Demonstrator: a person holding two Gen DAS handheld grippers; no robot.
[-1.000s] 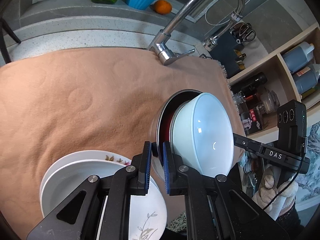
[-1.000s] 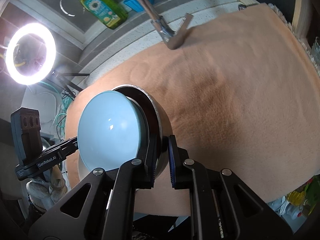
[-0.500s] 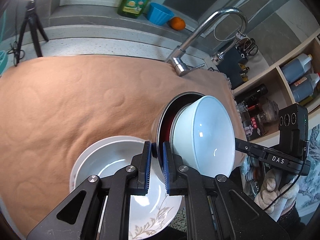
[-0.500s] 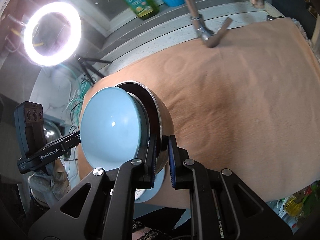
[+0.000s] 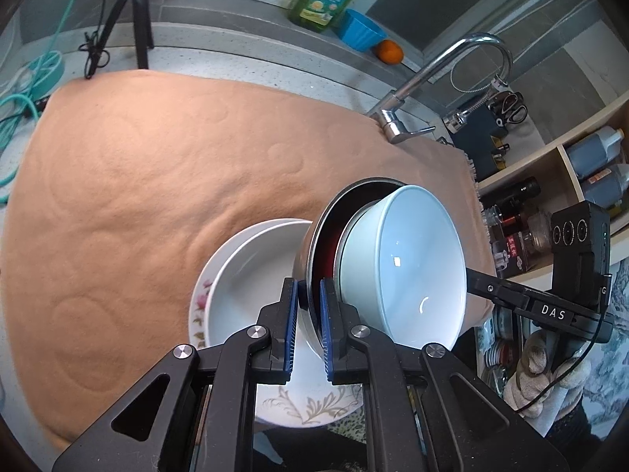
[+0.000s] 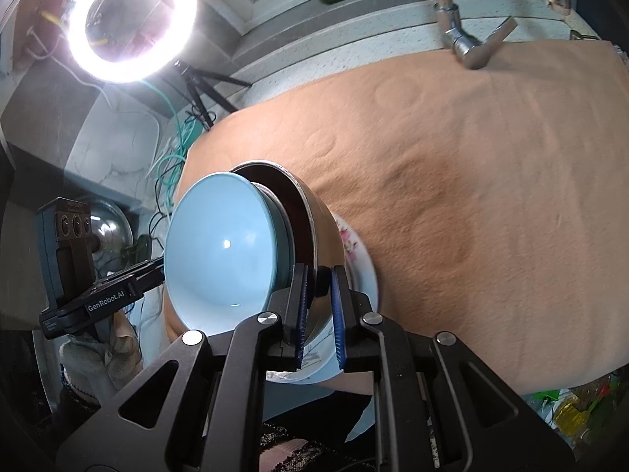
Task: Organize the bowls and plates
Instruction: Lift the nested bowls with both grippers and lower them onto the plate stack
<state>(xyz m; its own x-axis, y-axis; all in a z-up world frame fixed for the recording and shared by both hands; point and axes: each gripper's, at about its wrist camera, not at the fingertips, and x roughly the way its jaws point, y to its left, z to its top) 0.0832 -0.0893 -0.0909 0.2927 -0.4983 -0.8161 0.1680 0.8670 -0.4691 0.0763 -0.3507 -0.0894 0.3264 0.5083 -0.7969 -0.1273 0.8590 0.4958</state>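
While my left gripper [image 5: 306, 324] clamps one side of the steel bowl's [image 5: 310, 236] rim, my right gripper [image 6: 319, 316] pinches the opposite side. A pale blue bowl [image 5: 405, 259] sits nested inside it. Both hang tilted just above the stacked white plates [image 5: 243, 283], which lie on the peach cloth [image 5: 157, 181], toward its near edge.

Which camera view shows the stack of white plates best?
The left wrist view: the white plates lie open on the orange cloth, both rims and floral patterns visible. In the right wrist view only a flowered edge shows behind the metal bowl.
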